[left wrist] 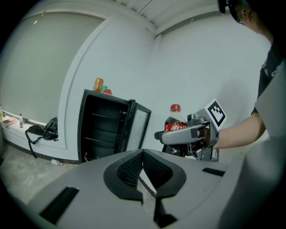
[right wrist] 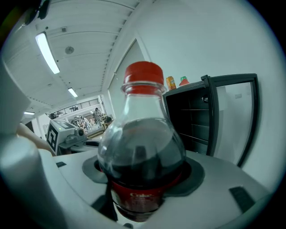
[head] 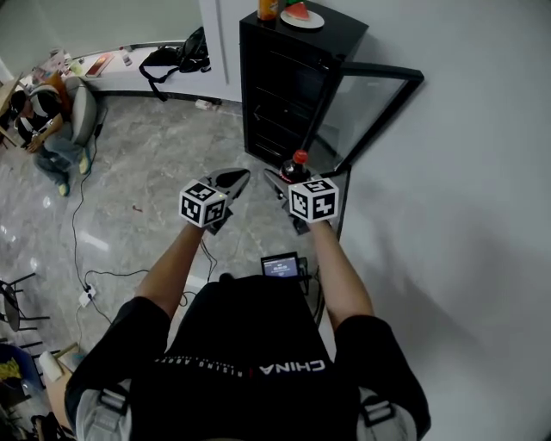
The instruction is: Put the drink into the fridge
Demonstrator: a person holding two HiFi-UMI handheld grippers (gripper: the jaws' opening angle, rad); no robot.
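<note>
The drink is a cola bottle point(head: 295, 169) with a red cap and red label, standing upright between the jaws of my right gripper point(head: 288, 183), which is shut on it. In the right gripper view the bottle point(right wrist: 143, 156) fills the middle. My left gripper point(head: 234, 179) hangs beside it to the left, shut and empty; its tips point(left wrist: 142, 154) meet in the left gripper view. The black fridge point(head: 284, 86) stands just ahead, its glass door point(head: 370, 112) swung open to the right, with bare dark shelves point(left wrist: 105, 129) inside.
An orange bottle point(head: 269, 9) and a plate of watermelon point(head: 301, 15) sit on top of the fridge. A white wall runs along the right. A black bag point(head: 181, 56) lies on a ledge at back left, near a seated person point(head: 43, 121). Cables point(head: 86, 293) trail over the floor.
</note>
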